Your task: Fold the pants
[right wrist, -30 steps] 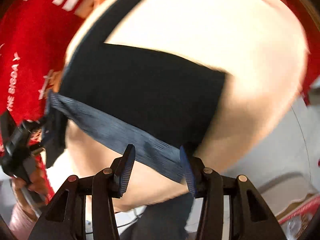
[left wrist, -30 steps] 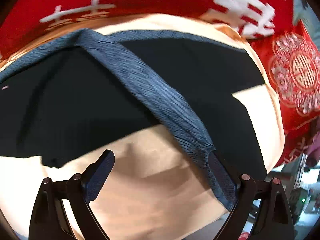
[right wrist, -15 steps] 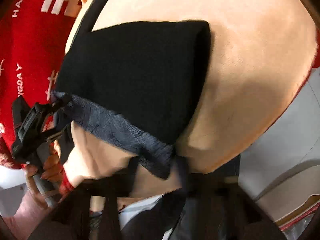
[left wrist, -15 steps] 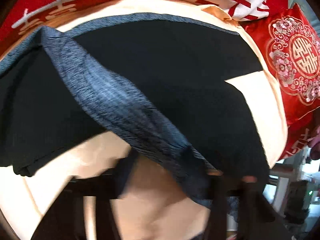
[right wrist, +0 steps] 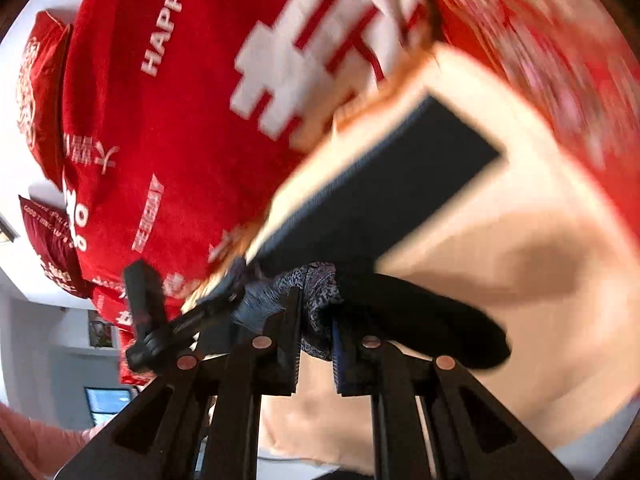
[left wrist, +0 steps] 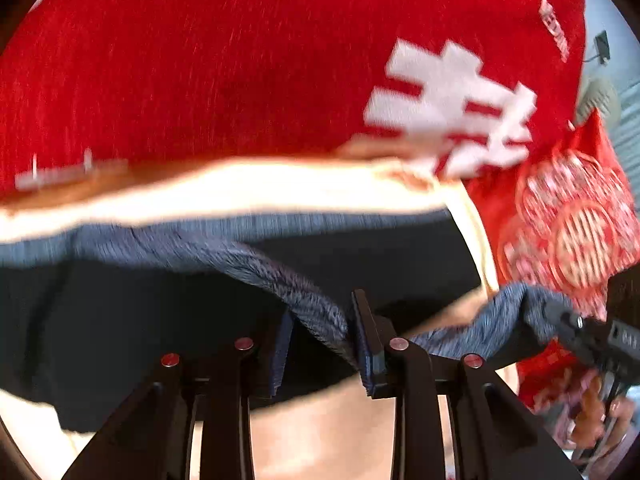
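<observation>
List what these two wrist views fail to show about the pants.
- Left wrist: pants run off the left edge; the left gripper and its frame cover the lower fabric.
- Right wrist: motion blur smears the pants; the right gripper hides the pinched waistband.
- Legs, hems: in neither view.

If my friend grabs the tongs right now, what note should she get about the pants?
Left tongs: shut on the grey-blue waistband of the dark pants.
Right tongs: shut on the same waistband, further along it.
Pants: one end lifted off the peach cloth on the red blanket; the rest lies flat.
Done: both waistband corners gripped and raised.
Left: probably carry the band over the flat part, lay it down, let go, then smooth.
</observation>
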